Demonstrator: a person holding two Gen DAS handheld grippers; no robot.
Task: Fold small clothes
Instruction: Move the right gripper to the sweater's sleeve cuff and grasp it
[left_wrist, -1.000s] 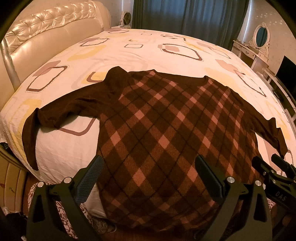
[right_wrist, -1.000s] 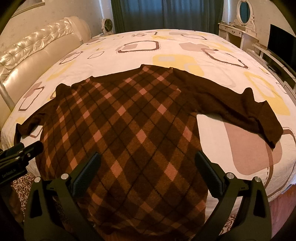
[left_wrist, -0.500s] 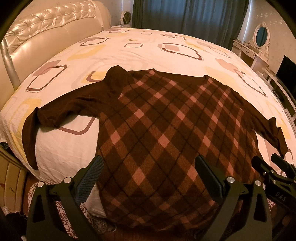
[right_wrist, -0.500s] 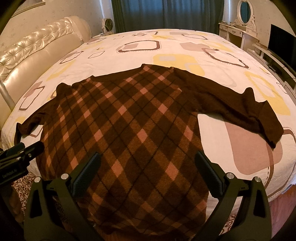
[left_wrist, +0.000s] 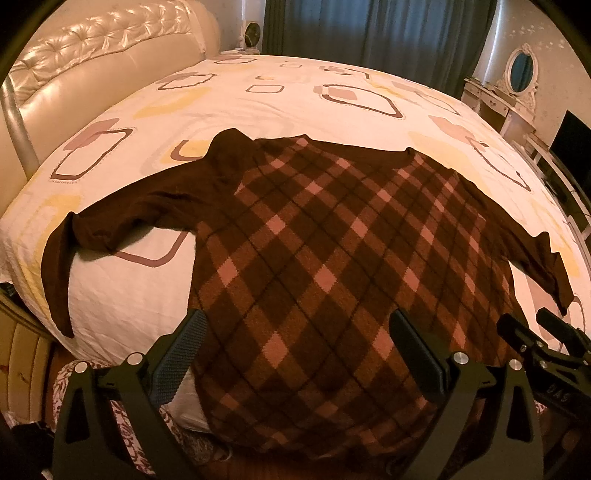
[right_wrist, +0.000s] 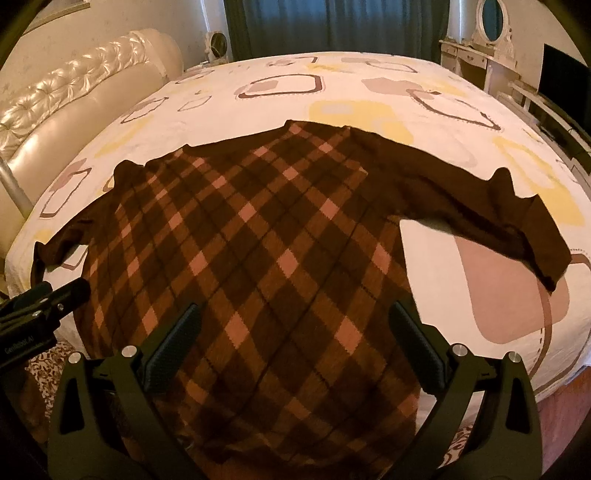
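Observation:
A brown sweater (left_wrist: 317, 251) with a pink diamond pattern lies spread flat on the bed, sleeves out to both sides, hem hanging over the near edge. It also shows in the right wrist view (right_wrist: 258, 254). My left gripper (left_wrist: 297, 354) is open and empty, above the hem's left part. My right gripper (right_wrist: 295, 343) is open and empty, above the hem's right part. The left sleeve (left_wrist: 110, 225) droops over the bed's left edge. The right sleeve (right_wrist: 498, 218) lies on the sheet. Each gripper shows at the other view's edge, the right one (left_wrist: 535, 343) and the left one (right_wrist: 44, 299).
The bed (left_wrist: 295, 99) has a white sheet with square patterns. A padded headboard (left_wrist: 92, 59) runs along the left. Dark curtains (left_wrist: 369, 29) hang behind. A white dressing table with an oval mirror (left_wrist: 521, 70) and a dark screen (right_wrist: 561, 85) stand at the right.

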